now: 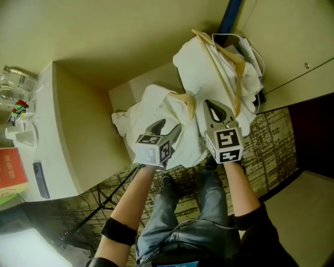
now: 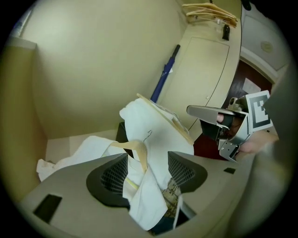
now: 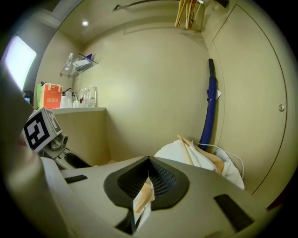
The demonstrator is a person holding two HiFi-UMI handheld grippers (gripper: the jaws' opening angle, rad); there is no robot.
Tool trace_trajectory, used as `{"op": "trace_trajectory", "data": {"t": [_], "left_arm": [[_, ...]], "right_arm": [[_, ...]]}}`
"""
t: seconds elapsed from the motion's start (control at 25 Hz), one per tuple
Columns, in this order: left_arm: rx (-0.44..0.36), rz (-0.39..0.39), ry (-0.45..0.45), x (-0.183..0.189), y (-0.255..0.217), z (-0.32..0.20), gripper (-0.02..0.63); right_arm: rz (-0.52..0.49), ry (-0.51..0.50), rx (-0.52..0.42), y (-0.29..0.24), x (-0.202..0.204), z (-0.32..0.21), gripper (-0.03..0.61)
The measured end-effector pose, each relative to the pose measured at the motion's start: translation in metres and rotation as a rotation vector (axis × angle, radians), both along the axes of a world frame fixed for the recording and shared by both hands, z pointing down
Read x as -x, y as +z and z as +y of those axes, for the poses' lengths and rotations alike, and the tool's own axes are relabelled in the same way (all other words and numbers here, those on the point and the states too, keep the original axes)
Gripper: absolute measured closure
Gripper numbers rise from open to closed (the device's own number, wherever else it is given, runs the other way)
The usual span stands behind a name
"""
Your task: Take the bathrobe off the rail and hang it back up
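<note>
While bathrobe [image 1: 151, 107] lies heaped low against wall, well below rail [image 3: 139, 4], left tongs [image 1: 168, 129] are held apart round loose white fold, unclamped; right tongs [image 1: 211, 106] are clamped together on white-and-tan fold. Firm hold near wooden hanger [image 1: 224, 51] is advised before lifting.

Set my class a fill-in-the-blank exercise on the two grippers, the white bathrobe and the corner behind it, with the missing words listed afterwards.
1. The left gripper has its jaws ____, with the white cloth bathrobe hanging loose between them.
2. The right gripper has its jaws ____ on a fold of that bathrobe.
3. A furled ____ umbrella leans upright in the corner behind the bathrobe.
Missing words: open; shut; blue.
</note>
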State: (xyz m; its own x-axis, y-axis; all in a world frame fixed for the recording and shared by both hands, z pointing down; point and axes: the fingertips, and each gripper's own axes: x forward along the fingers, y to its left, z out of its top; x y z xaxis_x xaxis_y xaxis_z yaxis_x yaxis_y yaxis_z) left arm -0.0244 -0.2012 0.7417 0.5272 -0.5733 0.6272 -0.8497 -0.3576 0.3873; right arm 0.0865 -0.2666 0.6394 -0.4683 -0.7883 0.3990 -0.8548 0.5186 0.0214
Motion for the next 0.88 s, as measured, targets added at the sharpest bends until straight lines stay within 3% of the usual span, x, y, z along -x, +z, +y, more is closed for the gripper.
{"op": "trace_trajectory", "data": {"t": [0.36,0.88], "left_arm": [[0.125,0.035,0.009,-0.048,0.096,-0.055,0.331],[0.207,0.119,0.002,-0.079,0.16,-0.097,0.311]], "right_arm": [[-0.035,0.038,-0.008,0.057,-0.013,-0.04,0.56],[-0.084,0.079,-0.021,0.098,-0.037,-0.057,0.56]]}}
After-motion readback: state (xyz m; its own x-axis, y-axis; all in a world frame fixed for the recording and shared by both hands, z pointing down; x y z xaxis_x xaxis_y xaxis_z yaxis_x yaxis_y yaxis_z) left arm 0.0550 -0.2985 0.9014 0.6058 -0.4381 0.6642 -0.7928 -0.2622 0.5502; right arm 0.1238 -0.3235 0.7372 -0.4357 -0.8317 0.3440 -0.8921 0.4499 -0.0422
